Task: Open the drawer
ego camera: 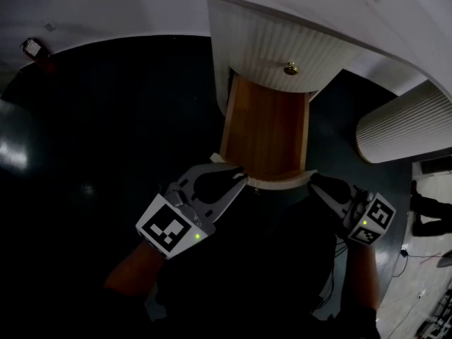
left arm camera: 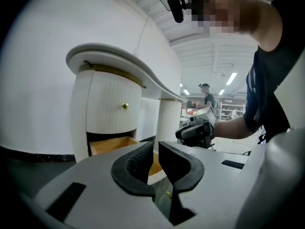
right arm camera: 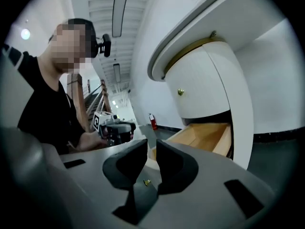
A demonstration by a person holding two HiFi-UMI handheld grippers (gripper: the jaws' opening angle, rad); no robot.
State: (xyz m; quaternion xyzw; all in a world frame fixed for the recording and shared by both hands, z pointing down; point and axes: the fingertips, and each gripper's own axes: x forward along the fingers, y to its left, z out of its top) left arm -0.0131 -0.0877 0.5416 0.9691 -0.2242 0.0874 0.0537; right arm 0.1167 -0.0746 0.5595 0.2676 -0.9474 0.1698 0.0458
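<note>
The white fluted cabinet point(ego camera: 268, 41) has an upper drawer with a brass knob point(ego camera: 291, 68), which is closed. Below it the lower drawer point(ego camera: 265, 129) stands pulled out, and its wooden inside is bare. My left gripper point(ego camera: 240, 179) hangs at the left end of the drawer's white front edge point(ego camera: 279, 183). Its jaws are all but together, with nothing between them point(left arm camera: 156, 149). My right gripper point(ego camera: 316, 181) is at the right end of that edge. Its jaws point(right arm camera: 151, 147) leave only a narrow slit and hold nothing. The lower drawer's small brass knob point(right arm camera: 147, 182) shows below them.
A second white fluted column point(ego camera: 402, 122) stands to the right of the cabinet. The curved white top point(ego camera: 395, 20) overhangs the drawers. Around them is dark floor point(ego camera: 120, 119). A red fire extinguisher point(right arm camera: 151, 120) stands by the far wall, and a person point(left arm camera: 206, 92) stands far behind.
</note>
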